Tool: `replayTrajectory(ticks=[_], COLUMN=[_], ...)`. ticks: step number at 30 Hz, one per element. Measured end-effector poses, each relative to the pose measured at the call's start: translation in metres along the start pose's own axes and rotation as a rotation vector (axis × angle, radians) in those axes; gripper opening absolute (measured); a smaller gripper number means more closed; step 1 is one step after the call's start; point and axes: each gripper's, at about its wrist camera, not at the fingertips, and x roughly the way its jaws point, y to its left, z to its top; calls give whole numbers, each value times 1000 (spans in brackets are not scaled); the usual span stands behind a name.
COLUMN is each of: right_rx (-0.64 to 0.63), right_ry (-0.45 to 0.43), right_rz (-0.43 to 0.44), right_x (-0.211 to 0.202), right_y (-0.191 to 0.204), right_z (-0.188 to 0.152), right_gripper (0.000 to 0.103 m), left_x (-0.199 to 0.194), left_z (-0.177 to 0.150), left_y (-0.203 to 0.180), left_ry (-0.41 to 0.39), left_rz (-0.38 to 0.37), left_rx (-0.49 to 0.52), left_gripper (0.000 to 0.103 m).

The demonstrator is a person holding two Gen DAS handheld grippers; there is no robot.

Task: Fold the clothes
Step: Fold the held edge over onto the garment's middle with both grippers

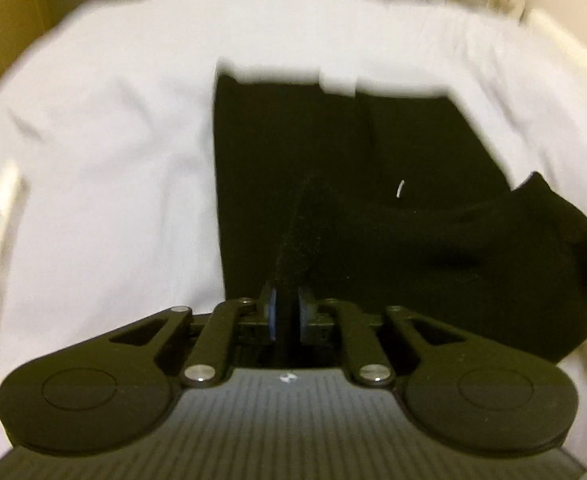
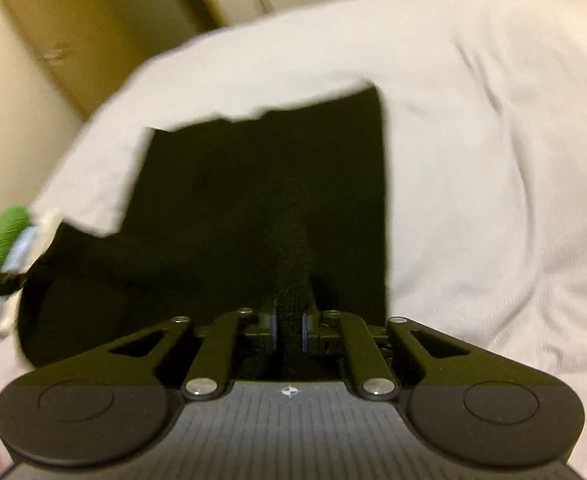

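Item: black garment [image 1: 293, 152], plain dark knit, lying on a white sheet [image 1: 113, 140] spread over what appeared to be a bed. Condition: far portion lay flat in a neat rectangle with straight side edges; near portion was raised in a ridge toward both tools. Left gripper [image 1: 286, 314]: fingers clamped on a pinched fold of the fabric. Right gripper [image 2: 290, 328]: fingers likewise clamped on a fold. Progress, as judged: fold partway done, near edge lifted but not yet laid over; smoothing remained. Views were blurred.
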Motion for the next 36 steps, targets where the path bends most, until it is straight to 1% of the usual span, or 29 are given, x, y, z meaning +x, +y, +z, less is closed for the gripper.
replayTrajectory(ticks=[1, 2, 4, 5, 6, 7, 8, 9, 10, 11, 12, 13, 15, 17, 18, 19, 21, 22, 24, 25, 26, 27, 28, 29, 30, 31, 32, 34, 36], right_rx=[27, 67, 132, 160, 189, 218, 245, 257, 270, 280, 261, 239, 140, 66, 59, 52, 42, 39, 79, 118, 153, 161, 144, 116, 101, 100, 99, 94, 72], right_ry=[40, 110, 175, 165, 155, 145, 136, 140, 144, 147, 153, 156, 122, 19, -40, -96, -155, -140, -44, 49, 133, 136, 111, 86, 66, 50, 34, 23, 44], right_rz=[-16, -42, -42, -20, 1, 23, 44, 54, 64, 73, 65, 57, 29, 28, 39, 48, 18, -19, -77, -82, -85, -79, -82, -93, -95, -78, -61, -38, -26], right_x=[17, 36, 48, 42, 36, 30, 24, 24, 23, 23, 25, 27, 18, 1, -10, -19, -27, -21, 6, 22, 37, 37, 32, 27, 23, 22, 21, 25, 41], right_y=[-7, -14, -26, -29, -33, -36, -39, -42, -45, -47, -45, -43, -27, -12, -9, -6, -3, -6, -19, -26, -34, -34, -30, -26, -24, -25, -25, -28, -28], right_z=[-3, -10, -22, -27, -31, -36, -40, -44, -47, -50, -49, -47, -38, -30, -28, -26, -27, -29, -39, -44, -49, -49, -46, -40, -35, -28, -21, -7, -1], right_gripper=[24, 24, 25, 26, 32, 42, 45, 46, 46, 43, 14, 8, 8, 8, 7, 7, 7, 7, 8, 11, 11, 17, 25, 31, 45, 52, 52, 52, 52], left_x=[9, 17, 12, 8, 5, 1, -2, -3, 0, 3, 6, 5, -4, -25, -32, -31, -25, -18, 0, 8, 6, 1, -4, -14, -19, -23, -22, -11, 14], left_z=[-15, -25, -35, -39, -41, -43, -45, -48, -51, -51, -51, -48, -41, -38, -36, -35, -36, -38, -45, -48, -45, -40, -35, -32, -26, -18, -10, 2, 10], left_y=[12, 20, 33, 39, 43, 46, 49, 49, 47, 42, 37, 31, 26, 19, 17, 17, 16, 15, 12, 10, 11, 12, 13, 18, 21, 25, 27, 26, 24], left_ry=[55, 99, 106, 105, 110, 116, 123, 134, 137, 135, 133, 121, 80, -10, -53, -67, -81, -57, 7, 39, 43, 39, 35, 28, 12, -6, -20, -9, 37], left_rz=[23, 12, -37, -61, -80, -96, -113, -125, -126, -116, -103, -82, -39, -27, -25, -7, 38, 50, 68, 77, 65, 47, 30, -8, -32, -51, -64, -82, -105], left_rx=[-33, -81, -177, -224, -255, -283, -310, -320, -316, -291, -261, -224, -152, -114, -110, -110, -110, -94, -54, -33, -32, -35, -39, -56, -70, -82, -78, -51, -26], left_gripper=[21, 27, 29, 30, 31, 31, 31, 31, 31, 23, 17, 11, 10, 9, 9, 9, 9, 10, 12, 12, 13, 13, 15, 27, 34, 41, 45, 48, 47])
